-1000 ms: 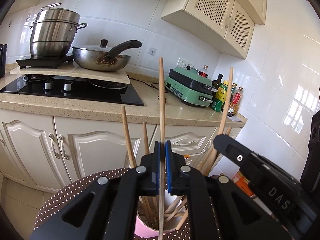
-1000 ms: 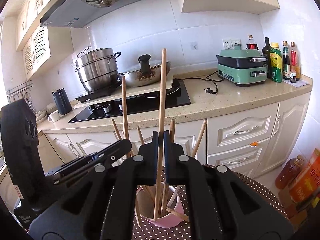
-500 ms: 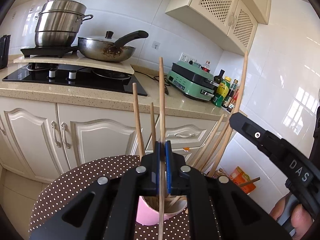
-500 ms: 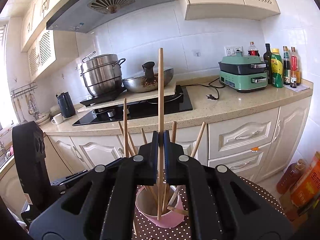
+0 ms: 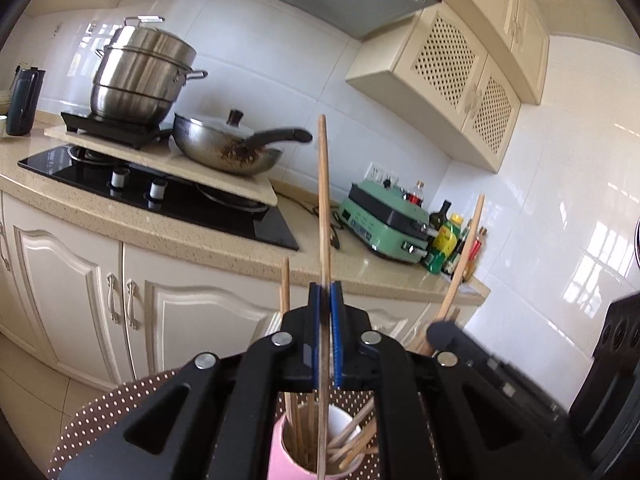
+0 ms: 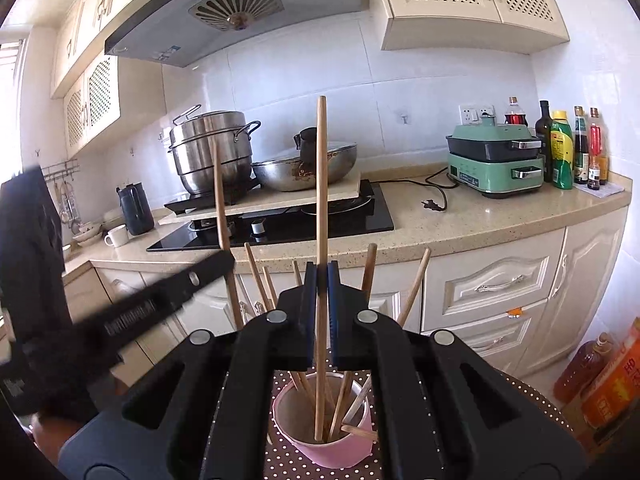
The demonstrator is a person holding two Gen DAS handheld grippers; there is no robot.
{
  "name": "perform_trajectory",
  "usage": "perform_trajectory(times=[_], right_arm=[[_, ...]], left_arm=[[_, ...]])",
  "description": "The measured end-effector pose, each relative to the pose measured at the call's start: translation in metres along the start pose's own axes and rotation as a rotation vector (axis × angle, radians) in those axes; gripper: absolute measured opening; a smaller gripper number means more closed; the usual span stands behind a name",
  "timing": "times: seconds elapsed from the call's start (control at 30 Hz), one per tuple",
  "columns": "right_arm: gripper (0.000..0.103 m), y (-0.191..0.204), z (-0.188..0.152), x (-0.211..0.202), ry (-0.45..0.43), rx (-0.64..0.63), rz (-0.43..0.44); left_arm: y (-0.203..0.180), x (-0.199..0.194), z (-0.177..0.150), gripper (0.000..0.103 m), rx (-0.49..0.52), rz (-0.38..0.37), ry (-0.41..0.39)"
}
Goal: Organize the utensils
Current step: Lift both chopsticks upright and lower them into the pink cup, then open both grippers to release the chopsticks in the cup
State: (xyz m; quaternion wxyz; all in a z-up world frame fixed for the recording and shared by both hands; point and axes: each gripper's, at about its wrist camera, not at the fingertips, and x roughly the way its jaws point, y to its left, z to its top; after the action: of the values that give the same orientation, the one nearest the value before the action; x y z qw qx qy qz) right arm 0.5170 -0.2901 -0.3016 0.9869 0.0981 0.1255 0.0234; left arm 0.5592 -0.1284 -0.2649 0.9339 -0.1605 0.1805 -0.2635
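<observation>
Now left claw [image 5: 325,304] higher above pink cup [image 5: 280,456].

pink cup [image 6: 320,446]: upright on dotted cloth, holding several leaning wooden chopsticks | two chopsticks [image 5: 323,216] [image 6: 320,216] stood near vertical over it, lower tips probably inside cup

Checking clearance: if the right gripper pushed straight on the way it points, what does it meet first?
Probably the cream cabinet drawer front under the beige speckled countertop. The right gripper, shut on a wooden chopstick, points over the pink cup. Depth is unclear.
</observation>
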Motion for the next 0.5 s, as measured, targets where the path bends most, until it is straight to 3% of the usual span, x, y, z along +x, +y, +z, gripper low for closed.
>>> perform_trajectory(times=[0.13, 0.5], right_arm=[[0.006, -0.001, -0.006, 0.003, 0.009, 0.01, 0.0], [0.006, -0.001, -0.016, 0.005, 0.052, -0.003, -0.002]], left_arm=[[-0.001, 0.001, 0.008, 0.005, -0.012, -0.005, -0.042], [-0.006, 0.018, -0.023, 0.006, 0.042, 0.029, 0.007]])
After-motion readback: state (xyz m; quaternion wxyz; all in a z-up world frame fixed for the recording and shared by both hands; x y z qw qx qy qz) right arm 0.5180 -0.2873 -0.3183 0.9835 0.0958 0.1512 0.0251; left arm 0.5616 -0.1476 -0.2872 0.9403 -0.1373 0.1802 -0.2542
